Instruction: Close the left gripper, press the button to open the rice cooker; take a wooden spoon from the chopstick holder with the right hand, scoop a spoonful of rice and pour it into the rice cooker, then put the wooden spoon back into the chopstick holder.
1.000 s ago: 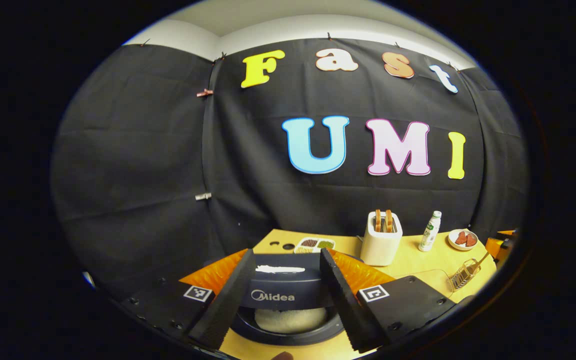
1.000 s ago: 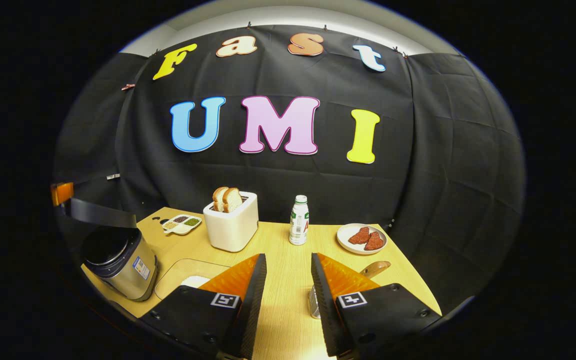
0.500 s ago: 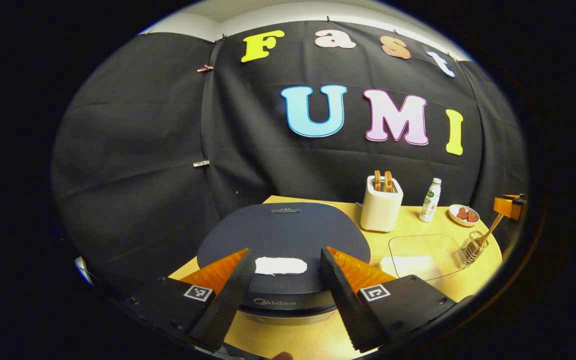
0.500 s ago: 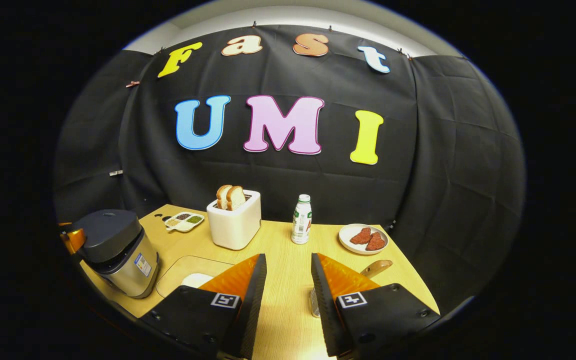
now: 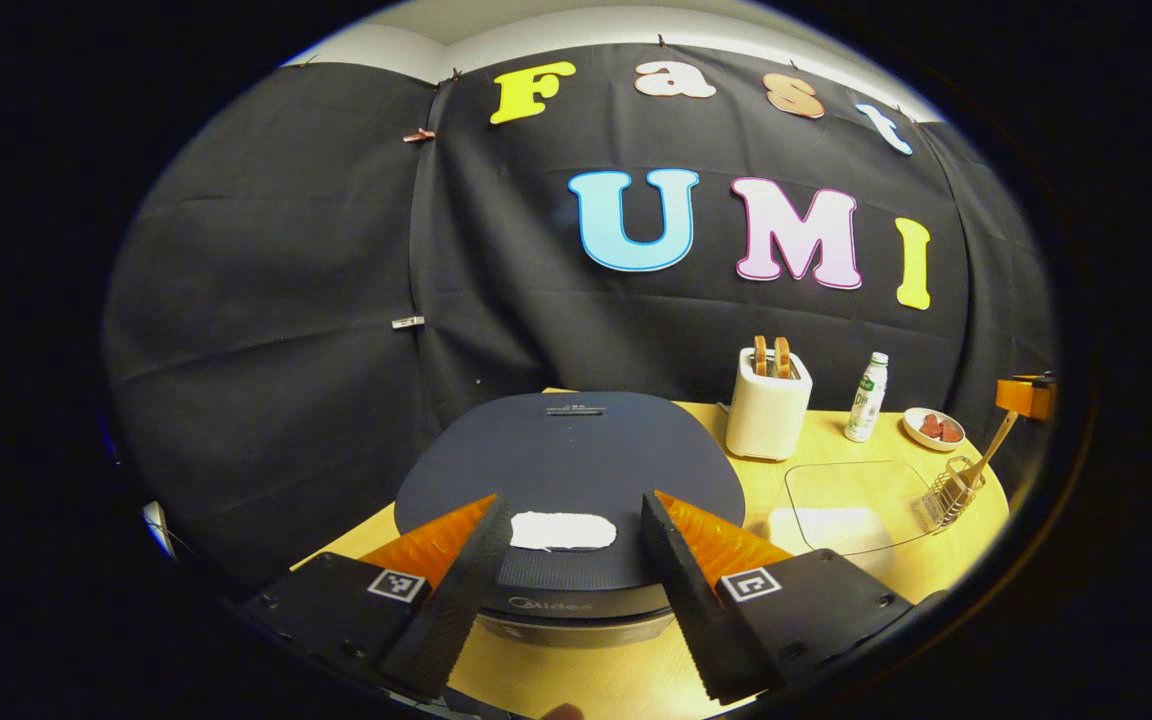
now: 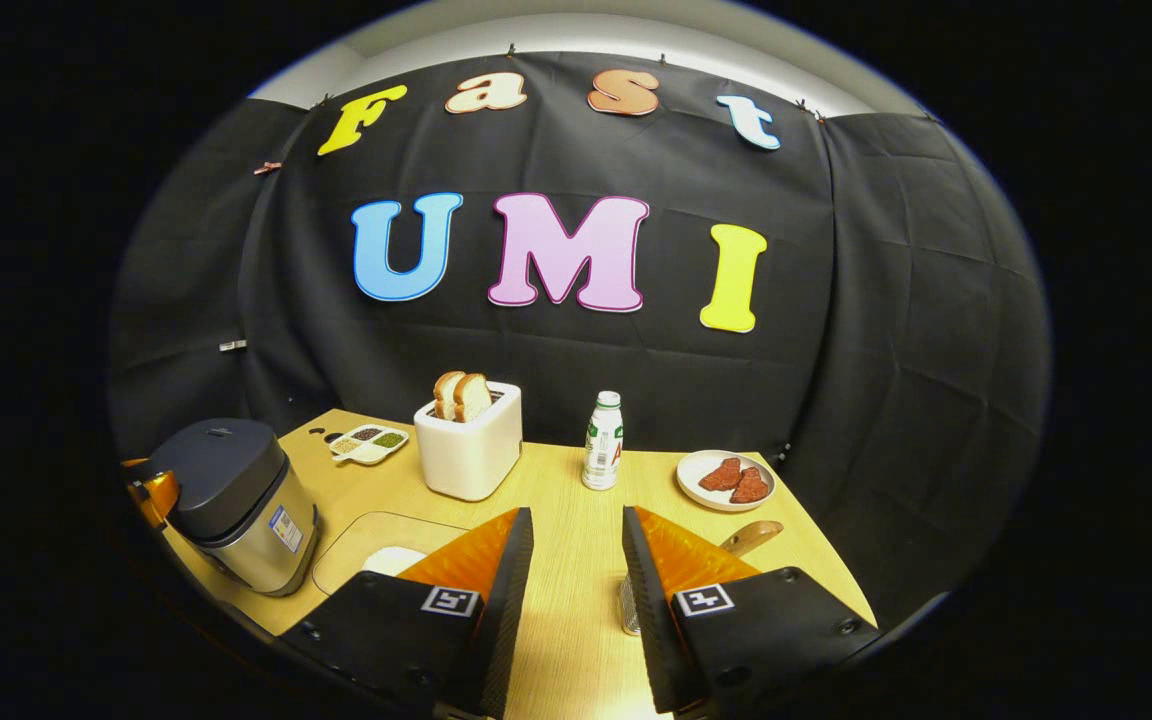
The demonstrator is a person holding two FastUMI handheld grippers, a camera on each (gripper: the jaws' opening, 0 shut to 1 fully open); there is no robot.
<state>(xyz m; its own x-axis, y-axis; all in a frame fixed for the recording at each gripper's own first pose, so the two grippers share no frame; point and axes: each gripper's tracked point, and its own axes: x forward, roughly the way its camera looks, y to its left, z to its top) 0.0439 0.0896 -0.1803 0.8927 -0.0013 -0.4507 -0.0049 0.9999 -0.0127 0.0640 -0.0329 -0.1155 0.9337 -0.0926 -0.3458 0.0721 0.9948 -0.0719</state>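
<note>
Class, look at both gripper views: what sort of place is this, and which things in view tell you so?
Probably a mock kitchen set up in a cloth-walled booth, not a real home. A rice cooker, a toaster holding bread and a plate of meat share one wooden table, backed by black cloth.

One rice cooker (image 6: 236, 500), lid down. One toaster (image 6: 469, 450), and two slices of bread (image 6: 460, 395) up top. One bottle (image 6: 601, 440). One plate (image 6: 726, 480) carrying two red pieces (image 6: 736, 478). One divided dish (image 6: 368, 443), three sections filled. One clear box (image 5: 856, 495) of rice. One wire holder (image 5: 946, 492) with one wooden spoon (image 5: 986, 450) in it. One table (image 6: 576, 580) under the lot. Two tools: left (image 5: 571, 560) and right (image 6: 576, 580).
</note>
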